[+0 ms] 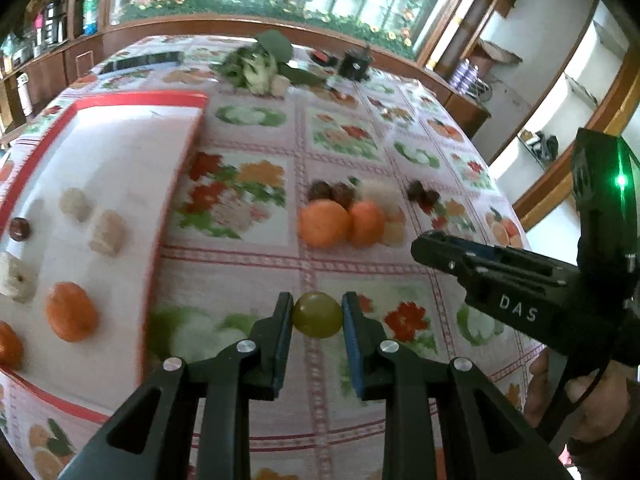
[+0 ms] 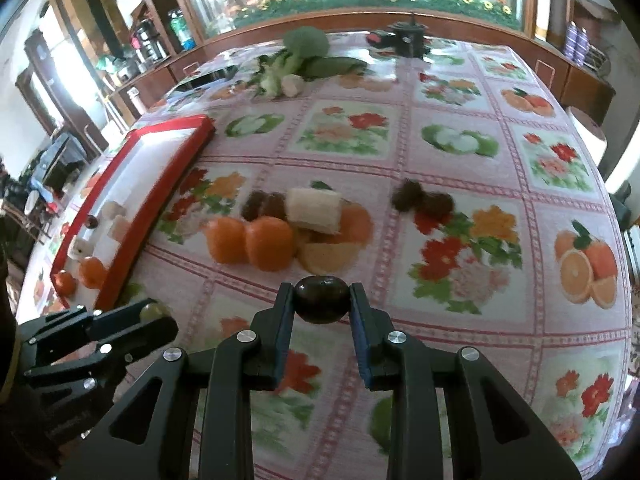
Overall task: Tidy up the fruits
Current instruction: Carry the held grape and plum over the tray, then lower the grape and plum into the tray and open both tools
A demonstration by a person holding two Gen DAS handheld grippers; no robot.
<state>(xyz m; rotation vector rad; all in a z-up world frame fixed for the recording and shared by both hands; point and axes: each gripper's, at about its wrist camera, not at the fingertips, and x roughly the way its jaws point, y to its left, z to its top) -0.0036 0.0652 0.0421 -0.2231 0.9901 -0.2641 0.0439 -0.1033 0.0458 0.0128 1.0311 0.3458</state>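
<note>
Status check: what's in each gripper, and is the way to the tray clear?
Left gripper shut on green grape. Right gripper shut on dark grape. Red-rimmed tray to the left, part filled. Nothing between grippers and tray.

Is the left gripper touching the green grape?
Touching. The left wrist view shows the left gripper with both pads pressed against the green grape, no gap either side.

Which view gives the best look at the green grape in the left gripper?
The left wrist view: the green grape sits centred and unobstructed in the left gripper. The right wrist view shows only a sliver of it behind that gripper's fingers.
</note>
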